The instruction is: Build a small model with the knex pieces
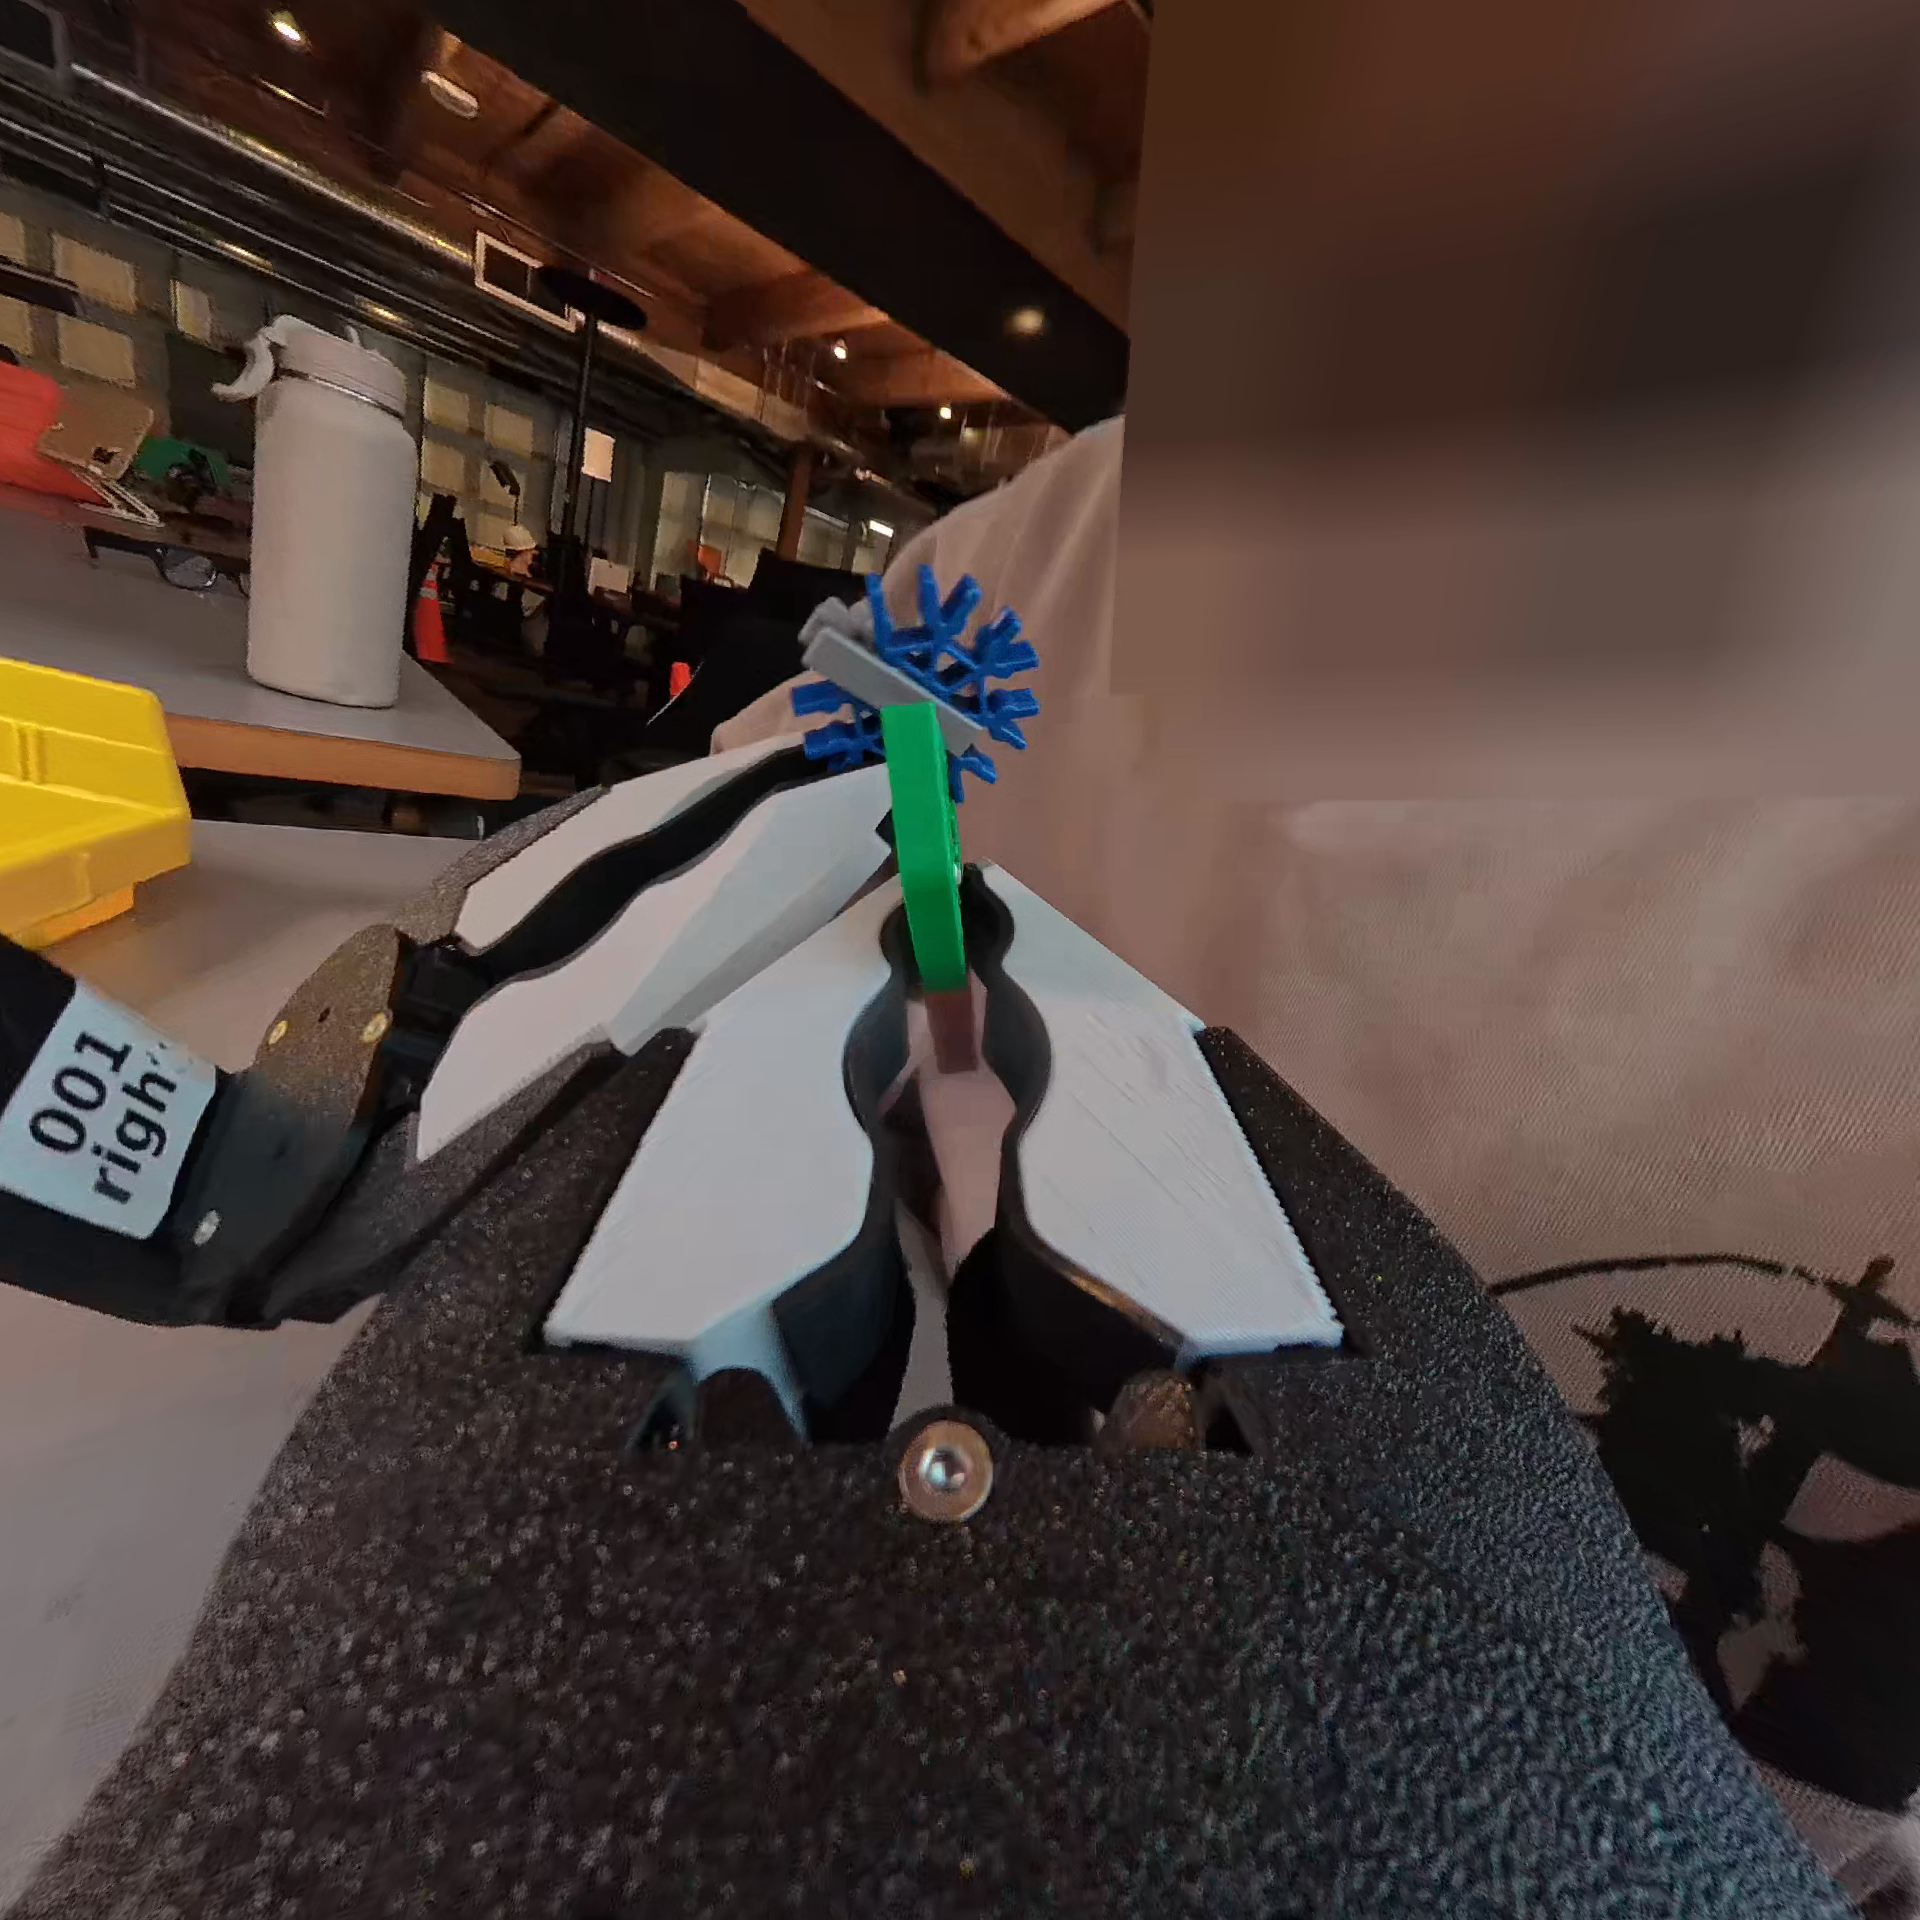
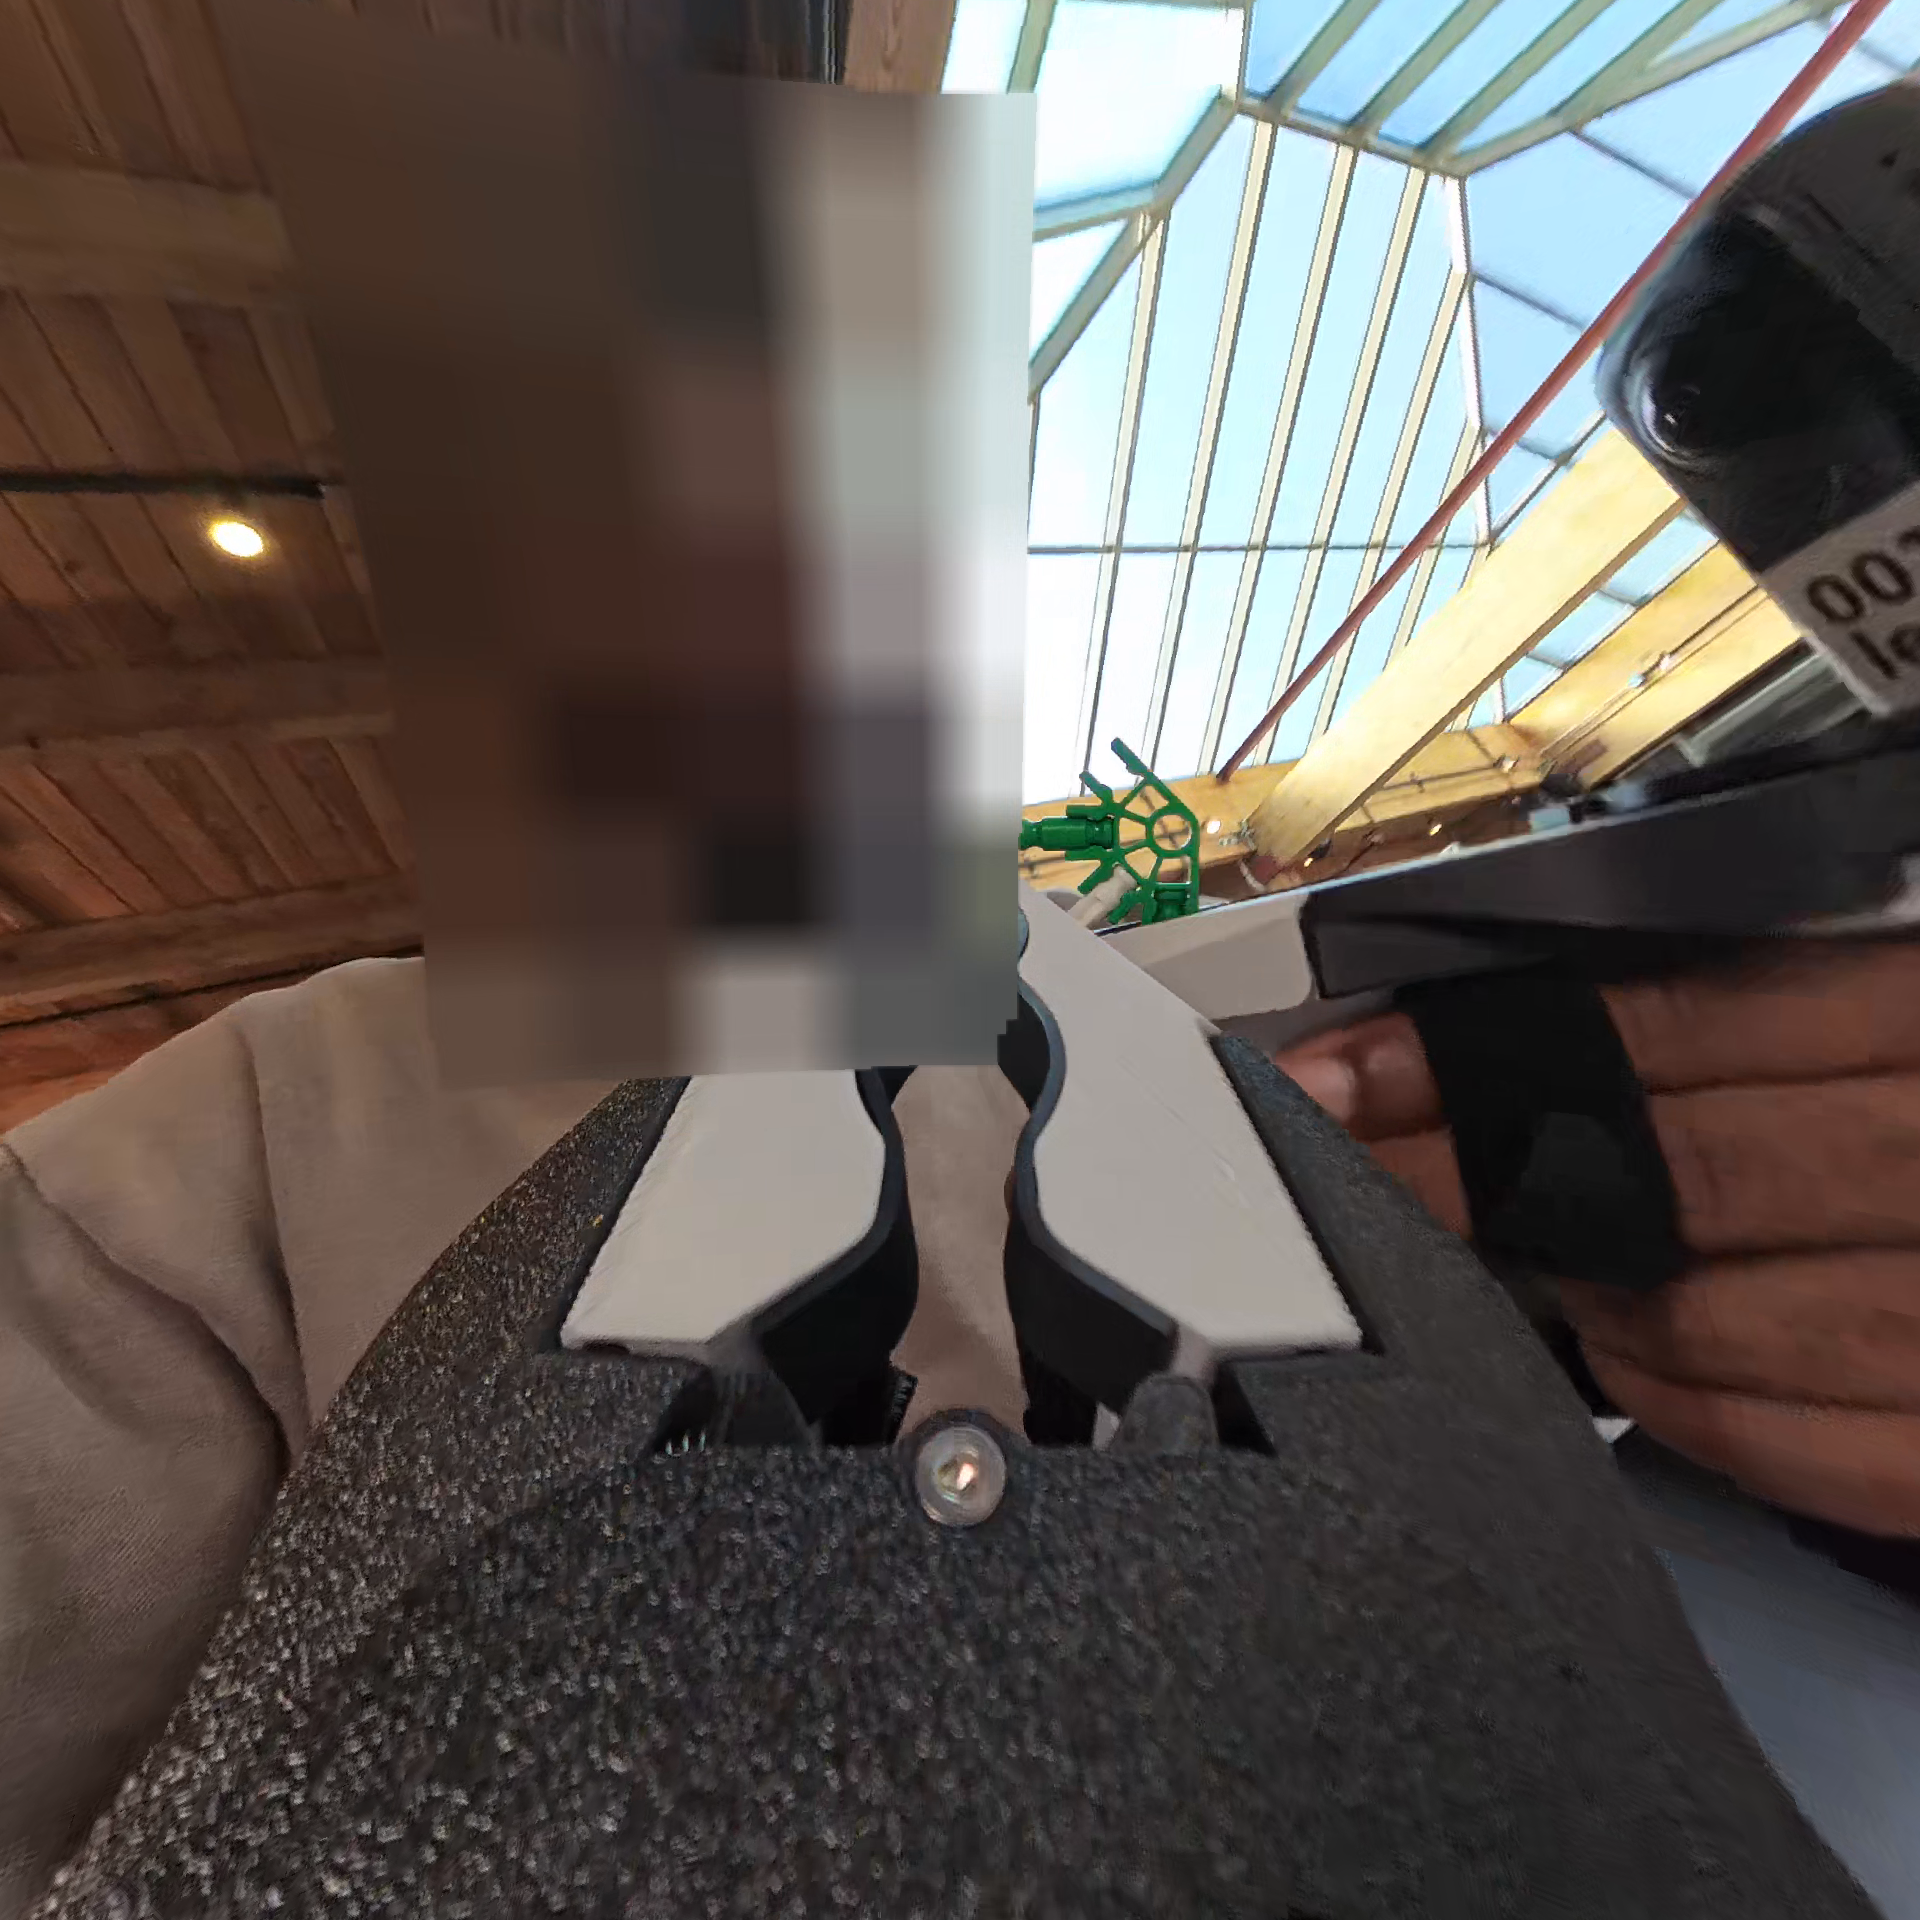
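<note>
Looking along the left gripper, the jaws are nearly closed and pinching a flat green connector piece edge-on right at the tips. It stands up out of them. Just behind it, deeper in the gap, there's a small brown bit, but I can't tell what it is.

Stuck to the top of the green piece, just past the tips, is a cluster of blue snowflake connectors with a short grey piece lying across them.

The right gripper comes in from the left side of those jaws, with its fingers drawn narrow. The tips meet the lower blue connector, so it looks clamped on the blue cluster. In the right wrist view a mosaic patch covers those tips, so that's only from the one angle. The same view does show the green piece's fan of spokes off to the right of its jaws, with the left gripper's finger under it and a hand wrapped round the handle.

Further out, well to the left of the left jaws, there's a yellow bin on the table, and a white bottle beyond it. Straight ahead is someone's beige top.

Writing-wise, each gripper body has a white sticker with dark print. The other sticker is cut off by the frame edge. No brand marks that I can see.
</note>
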`<action>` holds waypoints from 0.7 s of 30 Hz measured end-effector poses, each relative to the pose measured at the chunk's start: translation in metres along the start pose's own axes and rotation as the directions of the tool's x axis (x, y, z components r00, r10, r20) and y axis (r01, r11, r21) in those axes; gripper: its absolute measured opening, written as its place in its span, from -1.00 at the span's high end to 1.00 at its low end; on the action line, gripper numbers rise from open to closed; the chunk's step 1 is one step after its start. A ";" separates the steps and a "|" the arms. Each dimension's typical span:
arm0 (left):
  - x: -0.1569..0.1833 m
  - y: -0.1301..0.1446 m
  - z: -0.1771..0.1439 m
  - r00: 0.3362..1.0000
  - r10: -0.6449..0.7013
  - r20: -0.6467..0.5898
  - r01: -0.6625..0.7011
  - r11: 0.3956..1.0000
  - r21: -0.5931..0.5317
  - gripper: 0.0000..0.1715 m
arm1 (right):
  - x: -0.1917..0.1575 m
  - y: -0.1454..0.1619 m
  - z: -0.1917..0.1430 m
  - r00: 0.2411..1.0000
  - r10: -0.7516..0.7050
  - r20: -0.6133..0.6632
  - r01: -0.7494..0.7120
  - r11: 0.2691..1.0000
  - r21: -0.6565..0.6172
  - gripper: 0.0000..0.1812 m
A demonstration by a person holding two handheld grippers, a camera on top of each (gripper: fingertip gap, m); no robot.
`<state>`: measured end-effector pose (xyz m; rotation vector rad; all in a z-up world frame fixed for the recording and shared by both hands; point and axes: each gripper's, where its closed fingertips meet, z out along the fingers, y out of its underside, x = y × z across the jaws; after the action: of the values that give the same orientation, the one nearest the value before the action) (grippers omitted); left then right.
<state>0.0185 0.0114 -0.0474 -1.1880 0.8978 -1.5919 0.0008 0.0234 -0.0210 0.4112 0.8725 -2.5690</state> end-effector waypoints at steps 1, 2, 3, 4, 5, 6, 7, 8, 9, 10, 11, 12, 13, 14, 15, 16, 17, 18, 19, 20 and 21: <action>-0.005 -0.008 -0.003 0.999 -0.042 0.003 0.042 0.997 0.067 0.96 | 0.000 -0.010 0.000 0.999 -0.038 -0.014 0.038 0.998 0.055 0.96; -0.011 -0.017 -0.007 0.997 -0.081 0.019 0.078 0.988 0.135 0.95 | 0.002 -0.023 -0.002 0.995 -0.079 -0.055 0.085 0.989 0.120 0.96; -0.020 -0.023 -0.013 0.991 -0.119 0.055 0.107 0.976 0.187 0.95 | 0.005 -0.035 -0.008 0.985 -0.124 -0.118 0.143 0.976 0.167 0.96; -0.032 -0.028 -0.021 0.981 -0.156 0.114 0.127 0.965 0.231 0.95 | 0.009 -0.047 -0.018 0.962 -0.176 -0.209 0.217 0.956 0.195 0.96; -0.046 -0.031 -0.032 0.962 -0.203 0.182 0.149 0.950 0.274 0.95 | 0.014 -0.060 -0.030 0.921 -0.223 -0.321 0.297 0.932 0.206 0.96; -0.061 -0.032 -0.043 0.935 -0.258 0.245 0.175 0.933 0.316 0.95 | 0.021 -0.071 -0.044 0.861 -0.256 -0.439 0.371 0.907 0.198 0.96; -0.074 -0.031 -0.054 0.904 -0.310 0.295 0.199 0.915 0.351 0.95 | 0.029 -0.079 -0.057 0.790 -0.281 -0.544 0.433 0.885 0.171 0.96; -0.084 -0.028 -0.062 0.876 -0.355 0.328 0.221 0.898 0.381 0.95 | 0.035 -0.084 -0.067 0.720 -0.298 -0.626 0.477 0.868 0.136 0.96; -0.091 -0.026 -0.068 0.849 -0.392 0.353 0.237 0.882 0.408 0.95 | 0.040 -0.087 -0.075 0.646 -0.318 -0.694 0.519 0.850 0.094 0.97; -0.098 -0.023 -0.073 0.822 -0.422 0.382 0.244 0.868 0.432 0.95 | 0.045 -0.090 -0.083 0.557 -0.341 -0.757 0.558 0.829 0.037 0.97; -0.104 -0.021 -0.078 0.795 -0.438 0.421 0.240 0.863 0.445 0.95 | 0.049 -0.093 -0.090 0.459 -0.370 -0.807 0.589 0.808 -0.035 0.97; -0.109 -0.019 -0.082 0.771 -0.437 0.463 0.225 0.867 0.444 0.95 | 0.052 -0.094 -0.094 0.372 -0.396 -0.839 0.606 0.789 -0.103 0.97; -0.113 -0.017 -0.086 0.746 -0.431 0.508 0.206 0.875 0.439 0.95 | 0.056 -0.096 -0.099 0.287 -0.410 -0.866 0.613 0.773 -0.163 0.96; -0.116 -0.016 -0.089 0.720 -0.424 0.549 0.188 0.881 0.434 0.95 | 0.059 -0.098 -0.103 0.199 -0.432 -0.879 0.618 0.752 -0.230 0.96; -0.120 -0.014 -0.093 0.695 -0.416 0.586 0.171 0.888 0.428 0.95 | 0.061 -0.100 -0.107 0.109 -0.458 -0.882 0.615 0.729 -0.302 0.95; -0.124 -0.013 -0.096 0.668 -0.402 0.626 0.149 0.897 0.416 0.95 | 0.064 -0.102 -0.111 0.024 -0.470 -0.882 0.604 0.710 -0.362 0.95; -0.127 -0.012 -0.099 0.638 -0.376 0.673 0.122 0.911 0.393 0.94 | 0.066 -0.104 -0.114 -0.046 -0.480 -0.876 0.595 0.691 -0.410 0.94; -0.130 -0.012 -0.102 0.606 -0.338 0.720 0.093 0.929 0.358 0.95 | 0.067 -0.105 -0.117 -0.099 -0.483 -0.870 0.583 0.681 -0.444 0.94; -0.134 -0.011 -0.104 0.571 -0.295 0.766 0.065 0.946 0.316 0.94 | 0.068 -0.108 -0.120 -0.139 -0.474 -0.869 0.576 0.676 -0.460 0.96; -0.138 -0.010 -0.107 0.530 -0.244 0.812 0.036 0.963 0.266 0.94 | 0.069 -0.110 -0.124 -0.191 -0.471 -0.861 0.559 0.669 -0.490 0.96; -0.142 -0.010 -0.110 0.494 -0.193 0.848 0.007 0.976 0.218 0.94 | 0.070 -0.112 -0.125 -0.225 -0.462 -0.858 0.559 0.660 -0.502 0.95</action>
<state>-0.0750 0.1525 -0.1081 -1.6709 -0.0136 -0.8759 -0.0931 0.1652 -0.0864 2.7069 1.6391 -2.6281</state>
